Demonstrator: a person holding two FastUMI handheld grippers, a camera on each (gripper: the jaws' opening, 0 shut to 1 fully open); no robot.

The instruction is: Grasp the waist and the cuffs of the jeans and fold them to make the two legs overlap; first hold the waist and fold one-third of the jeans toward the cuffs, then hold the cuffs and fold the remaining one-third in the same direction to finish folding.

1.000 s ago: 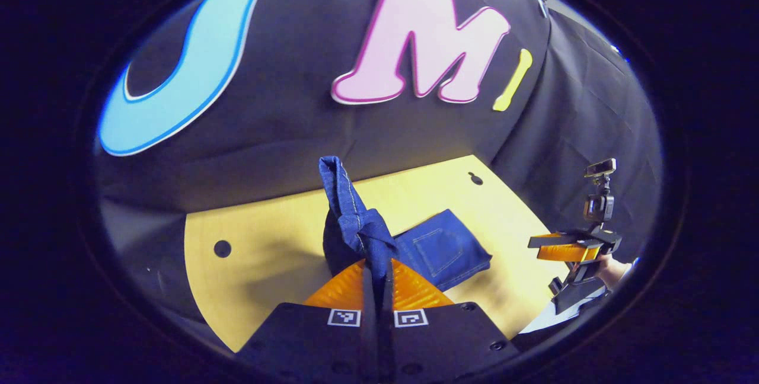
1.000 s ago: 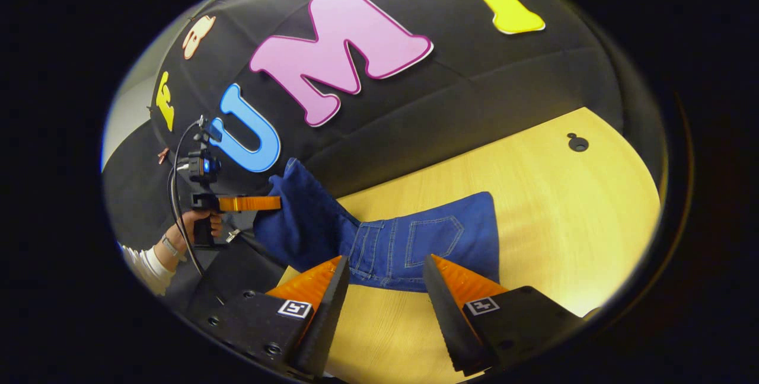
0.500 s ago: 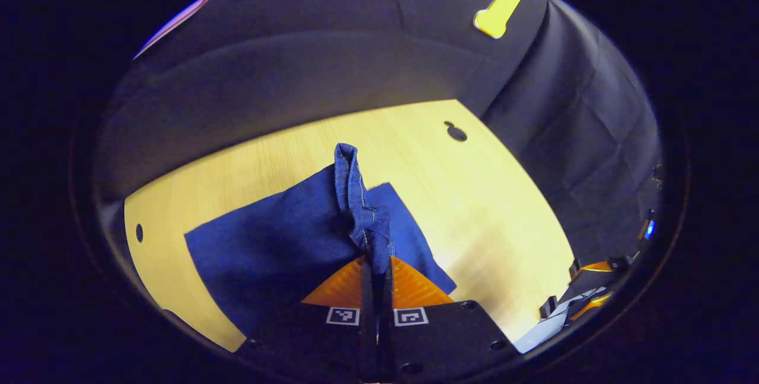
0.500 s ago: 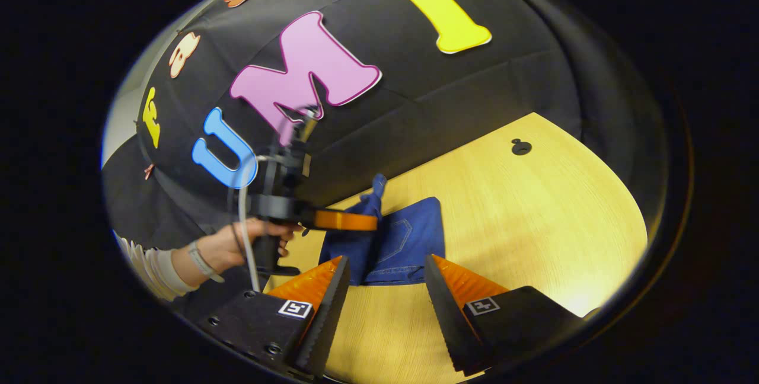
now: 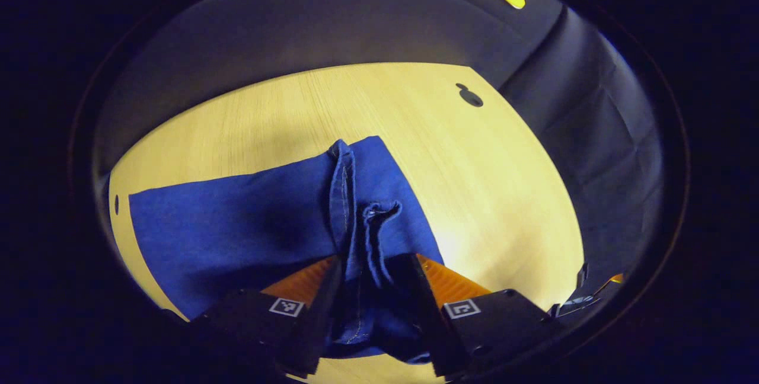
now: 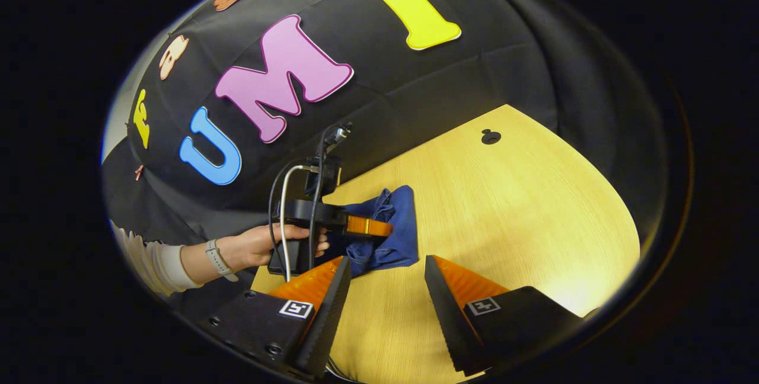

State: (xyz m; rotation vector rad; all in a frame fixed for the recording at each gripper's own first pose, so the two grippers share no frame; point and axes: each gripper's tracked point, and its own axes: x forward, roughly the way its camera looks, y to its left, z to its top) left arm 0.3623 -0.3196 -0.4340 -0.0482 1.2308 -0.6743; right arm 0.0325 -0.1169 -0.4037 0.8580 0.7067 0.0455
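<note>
Folded jeans (image 5: 237, 224) are lying on the wooden table (image 5: 486, 182). Left gripper (image 5: 370, 289) is hovering with fingers spread, cuff hem between them. Right gripper (image 6: 382, 286) is hanging open beside the jeans.

Pale yellow wood-grain table (image 6: 533, 206) with a dark keyhole-shaped hole (image 6: 491, 136) near its far corner. Creased black cloth wall (image 5: 332, 22) directly behind. Bright glare near the right edge.

Person: pale sleeve (image 6: 159, 264), wristwatch (image 6: 214, 256); tool (image 5: 372, 307) w/ square tags.
</note>
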